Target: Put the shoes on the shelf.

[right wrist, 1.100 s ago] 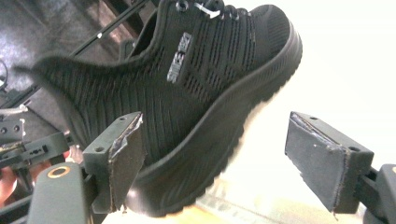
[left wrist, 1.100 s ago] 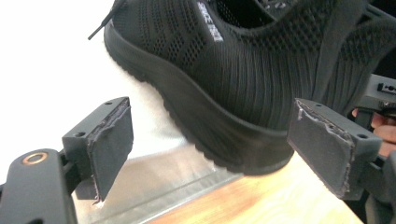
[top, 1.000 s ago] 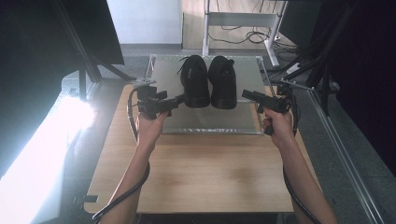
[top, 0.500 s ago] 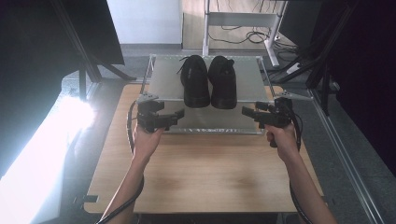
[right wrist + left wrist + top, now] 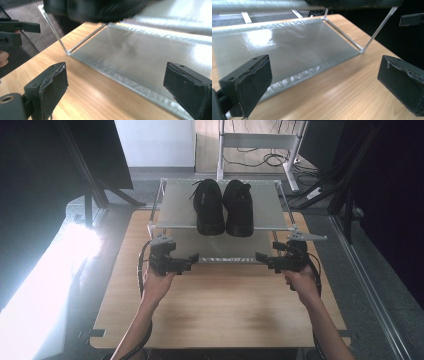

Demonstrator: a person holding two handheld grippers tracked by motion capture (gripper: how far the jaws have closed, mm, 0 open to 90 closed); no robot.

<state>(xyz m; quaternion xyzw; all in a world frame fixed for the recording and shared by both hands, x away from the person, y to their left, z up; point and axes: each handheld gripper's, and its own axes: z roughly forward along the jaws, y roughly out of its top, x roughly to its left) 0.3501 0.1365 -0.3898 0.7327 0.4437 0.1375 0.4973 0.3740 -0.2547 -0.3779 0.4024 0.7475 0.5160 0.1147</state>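
Observation:
Two black lace-up shoes (image 5: 209,207) (image 5: 238,207) stand side by side on the top shelf (image 5: 175,212) of a small metal shoe rack. My left gripper (image 5: 194,261) hovers at the front left of the rack's lower shelf (image 5: 220,251) and points right. My right gripper (image 5: 261,259) faces it from the front right. Both have just been opening and stand open with nothing between their pads. In the left gripper view the wide-set jaws (image 5: 327,85) frame the bare lower shelf (image 5: 287,47). The right gripper view (image 5: 120,87) shows that shelf (image 5: 150,55) and a blurred shoe (image 5: 100,10) above.
The rack sits at the far end of a wooden table (image 5: 220,315). Dark stands and panels flank the table on both sides, and a white desk frame (image 5: 255,140) with cables stands behind. Bright light glares on the floor at the left (image 5: 65,250).
Both hands have drawn back from the shoes on the top shelf and sunk toward the table in front of the rack. Both pairs of jaws stand wider than before.

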